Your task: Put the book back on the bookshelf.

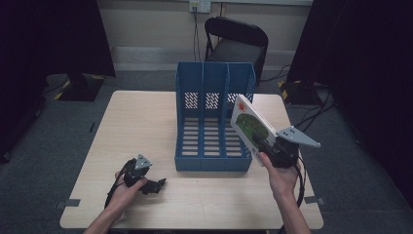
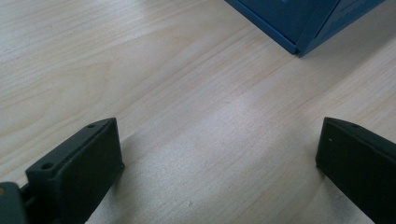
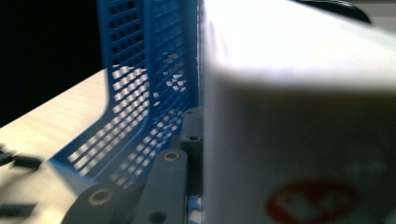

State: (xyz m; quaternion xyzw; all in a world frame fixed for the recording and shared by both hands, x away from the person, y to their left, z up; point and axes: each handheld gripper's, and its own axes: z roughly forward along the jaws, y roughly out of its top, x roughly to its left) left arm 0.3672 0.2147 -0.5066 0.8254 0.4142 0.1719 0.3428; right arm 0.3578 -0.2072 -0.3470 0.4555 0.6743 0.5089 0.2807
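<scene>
A blue three-slot file holder [image 1: 214, 117] stands in the middle of the wooden table [image 1: 141, 122]. My right gripper [image 1: 265, 146] is shut on a white book with a green cover picture [image 1: 251, 127], held tilted on edge just right of the holder's right wall. In the right gripper view the book [image 3: 299, 116] looms close beside the perforated blue wall [image 3: 140, 93]. My left gripper [image 1: 157, 185] rests low over the table near the front left, jaws wide open with nothing between them. Its fingers [image 2: 79, 168] frame bare wood, with the holder's corner [image 2: 299, 28] beyond.
A black folding chair [image 1: 236, 44] stands behind the table. Cables run along the floor at the right [image 1: 311, 112]. Dark curtains flank both sides. Bare table surface lies left of the holder and along the front edge.
</scene>
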